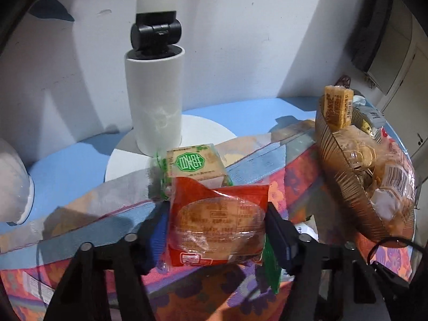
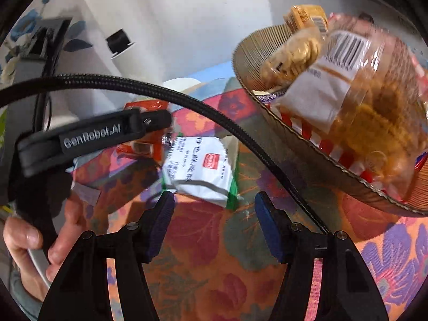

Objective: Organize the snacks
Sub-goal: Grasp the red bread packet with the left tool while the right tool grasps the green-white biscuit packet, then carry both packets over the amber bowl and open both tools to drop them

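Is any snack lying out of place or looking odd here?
Yes. The basket is overfull: a clear cookie pack leans out over its rim. A white-and-green packet lies loose on the floral cloth.

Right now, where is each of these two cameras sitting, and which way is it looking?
Left wrist: on the left gripper, looking down at the red snack packet between its jaws.
Right wrist: on the right gripper, looking down past open jaws at a white packet; a hand shows.
Shared: the snack basket, the floral cloth.
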A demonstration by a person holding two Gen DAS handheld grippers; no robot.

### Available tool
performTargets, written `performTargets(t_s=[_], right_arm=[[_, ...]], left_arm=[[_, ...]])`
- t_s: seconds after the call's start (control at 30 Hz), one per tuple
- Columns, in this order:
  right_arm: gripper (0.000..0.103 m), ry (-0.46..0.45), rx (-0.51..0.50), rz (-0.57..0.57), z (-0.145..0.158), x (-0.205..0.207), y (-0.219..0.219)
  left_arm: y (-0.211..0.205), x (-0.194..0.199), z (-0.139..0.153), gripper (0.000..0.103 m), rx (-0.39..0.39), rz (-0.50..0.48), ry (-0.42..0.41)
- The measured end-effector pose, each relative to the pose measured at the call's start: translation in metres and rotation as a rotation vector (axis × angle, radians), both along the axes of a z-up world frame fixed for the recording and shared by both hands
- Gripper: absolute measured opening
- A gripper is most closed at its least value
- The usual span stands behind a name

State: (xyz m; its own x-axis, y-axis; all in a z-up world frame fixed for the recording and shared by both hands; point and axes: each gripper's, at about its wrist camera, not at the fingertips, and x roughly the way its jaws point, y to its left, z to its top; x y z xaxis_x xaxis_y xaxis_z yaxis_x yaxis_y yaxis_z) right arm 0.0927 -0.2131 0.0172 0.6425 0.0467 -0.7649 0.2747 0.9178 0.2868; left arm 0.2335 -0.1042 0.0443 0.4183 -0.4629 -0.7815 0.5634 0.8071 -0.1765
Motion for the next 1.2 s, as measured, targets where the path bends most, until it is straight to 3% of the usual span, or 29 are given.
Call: performTargets(t_s=[0.17, 0.47, 0.6, 0.77, 0.97, 1.2], right_arm=[[0.065, 0.008, -0.004, 0.033, 0.003, 0.013, 0.005], [0.070, 0.002, -0.070, -0.006, 0.000, 0.039, 0.020], [0.060, 0.016, -0.165, -0.015, -0.003, 0.047, 0.027], [0.052, 0.007, -0.163, 0.007, -0.003, 0.043, 0.032], [0.051, 0.012, -0.147, 0.054, 0.005, -0.002, 0.035], [0.051, -0.019, -0.242, 0.049, 0.024, -0.082, 0.026]], left_arm=[[0.029, -0.002, 0.009, 0.058, -0.093, 0.035, 0.053], [0.071, -0.026, 0.026, 0.058, -0.099, 0.081, 0.005], [0.083, -0.035, 0.026, 0.058, -0.089, 0.102, -0.012], [0.090, -0.048, 0.026, 0.058, -0.085, 0.109, -0.009], [0.090, -0.077, 0.031, 0.058, -0.086, 0.094, -0.015], [0.077, -0.123, 0.044, 0.058, -0.118, 0.051, -0.029]])
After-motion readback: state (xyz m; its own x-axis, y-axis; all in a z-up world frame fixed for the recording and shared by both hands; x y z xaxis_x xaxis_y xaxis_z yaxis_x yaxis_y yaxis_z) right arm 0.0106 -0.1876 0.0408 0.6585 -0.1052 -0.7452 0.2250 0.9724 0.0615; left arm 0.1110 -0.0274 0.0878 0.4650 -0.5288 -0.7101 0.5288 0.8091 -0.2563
